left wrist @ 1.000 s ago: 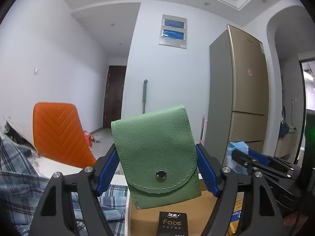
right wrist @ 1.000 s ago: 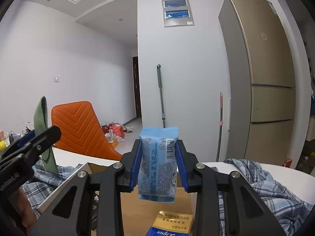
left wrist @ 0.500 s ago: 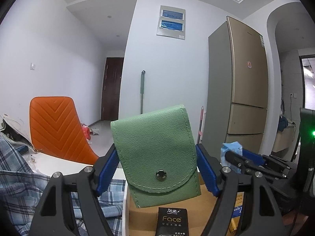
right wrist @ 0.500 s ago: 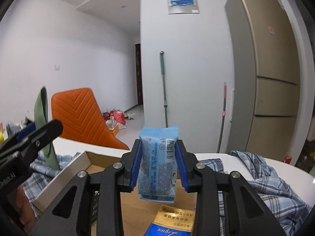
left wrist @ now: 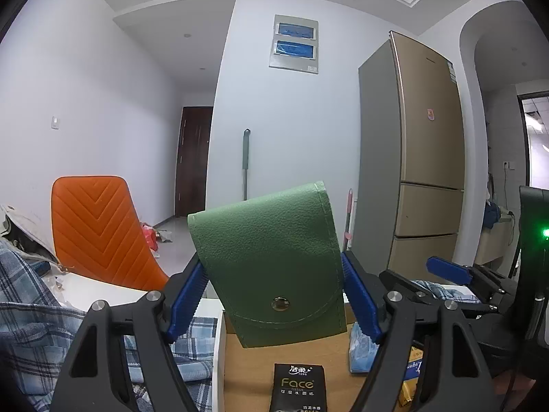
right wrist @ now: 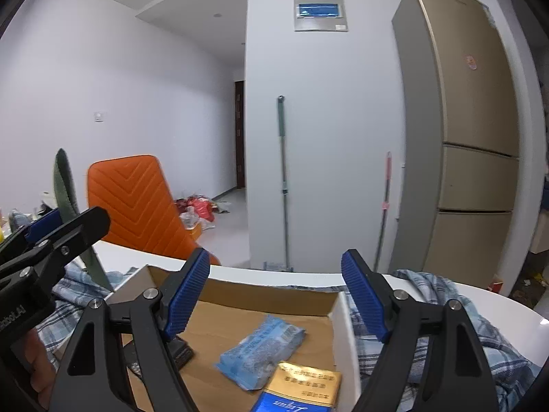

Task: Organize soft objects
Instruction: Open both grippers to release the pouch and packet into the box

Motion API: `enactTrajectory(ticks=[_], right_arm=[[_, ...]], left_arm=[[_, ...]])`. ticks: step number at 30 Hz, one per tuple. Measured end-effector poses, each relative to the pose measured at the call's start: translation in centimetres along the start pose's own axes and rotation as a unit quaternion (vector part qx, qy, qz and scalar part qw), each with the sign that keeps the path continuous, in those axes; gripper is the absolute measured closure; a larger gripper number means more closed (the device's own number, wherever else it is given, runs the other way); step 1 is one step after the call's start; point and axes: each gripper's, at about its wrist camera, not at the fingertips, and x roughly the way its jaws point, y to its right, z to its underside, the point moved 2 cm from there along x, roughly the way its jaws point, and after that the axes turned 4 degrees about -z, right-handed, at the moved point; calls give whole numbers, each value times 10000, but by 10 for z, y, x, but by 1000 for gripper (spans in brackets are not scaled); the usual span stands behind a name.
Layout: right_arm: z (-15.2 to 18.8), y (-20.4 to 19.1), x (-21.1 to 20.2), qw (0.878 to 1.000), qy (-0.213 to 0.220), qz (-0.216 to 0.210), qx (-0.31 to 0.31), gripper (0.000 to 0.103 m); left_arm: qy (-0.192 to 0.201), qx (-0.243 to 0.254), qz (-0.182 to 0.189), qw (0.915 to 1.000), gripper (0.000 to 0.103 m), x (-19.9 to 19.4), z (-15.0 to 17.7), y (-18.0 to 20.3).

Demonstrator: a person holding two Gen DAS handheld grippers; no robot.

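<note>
My left gripper (left wrist: 274, 295) is shut on a green leather pouch (left wrist: 271, 257) with a snap button, held upright above the open cardboard box (left wrist: 240, 360). The pouch shows edge-on at the left of the right wrist view (right wrist: 65, 189). My right gripper (right wrist: 274, 295) is open and empty above the box (right wrist: 267, 295). A light blue tissue pack (right wrist: 262, 355) lies on the box floor below it, also seen in the left wrist view (left wrist: 360, 353). A black "Face" tissue pack (left wrist: 298, 386) and a gold-and-blue pack (right wrist: 302, 391) lie in the box too.
The box sits on a white table (right wrist: 497, 305) with a blue plaid cloth (right wrist: 446, 316) on both sides. An orange chair (right wrist: 137, 206) stands behind the table. A fridge (right wrist: 463, 137) and two mop handles (right wrist: 283, 178) stand by the far wall.
My right gripper opened and the light blue tissue pack dropped from it into the box. My left gripper still holds the green pouch, shifted slightly.
</note>
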Motion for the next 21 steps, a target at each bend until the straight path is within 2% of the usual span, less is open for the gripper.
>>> enactTrajectory(ticks=[4,6,10,12,21], right_arm=[[-3,12,-9,9990,205,336,224,25],[-3,17,-11,9983,224,437,314,25],[-3,18,-8,9984,155,435,315,25],[-4,15,-9,9986,162,421,260,25],[-5,13,-9,9988,166,391,228,25]], left_arm=[[-40,51,63,10000,25,0,1,3],[-90,103,78,9999,14,1,1,5],[-59,86,128,9999,10,-2,0,5],[-66,59,98,9999,0,-2,0,3],[-44,90,115,9999,0,-3,-1,5]])
